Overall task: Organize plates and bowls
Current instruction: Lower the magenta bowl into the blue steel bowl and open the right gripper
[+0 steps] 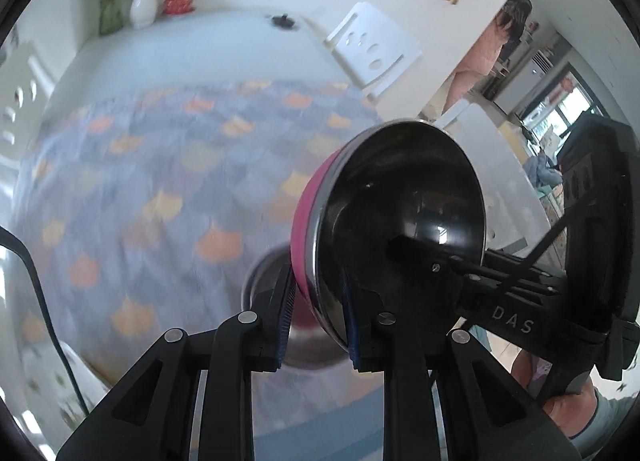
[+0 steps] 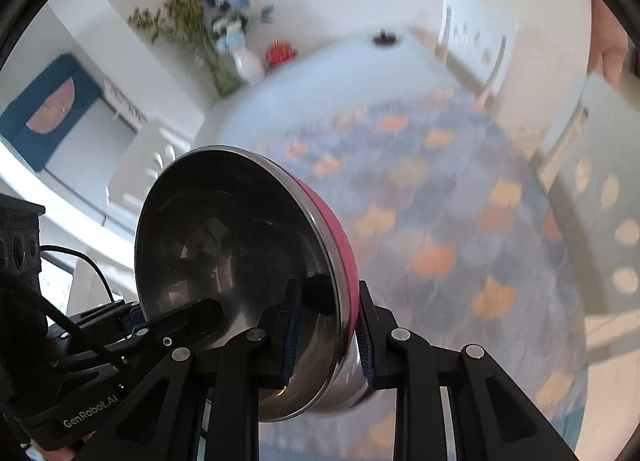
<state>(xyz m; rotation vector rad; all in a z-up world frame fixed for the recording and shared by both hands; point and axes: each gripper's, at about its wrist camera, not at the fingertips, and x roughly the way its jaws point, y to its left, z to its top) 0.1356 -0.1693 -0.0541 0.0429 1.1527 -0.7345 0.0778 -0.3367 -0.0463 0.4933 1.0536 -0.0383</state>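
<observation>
- Left wrist view: your left gripper (image 1: 316,317) pinches the rim of a pink-sided steel bowl (image 1: 400,221) between its fingers.
- Your right gripper (image 2: 328,329) clamps the same bowl's rim, tilted above the patterned tablecloth (image 2: 440,201).

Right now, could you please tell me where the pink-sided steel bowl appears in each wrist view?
Left wrist: pink-sided steel bowl right of centre, rim clamped in the left gripper.
Right wrist: left of centre, rim clamped in the right gripper.
Shared landmark: white flower vase, upper left in both.
</observation>
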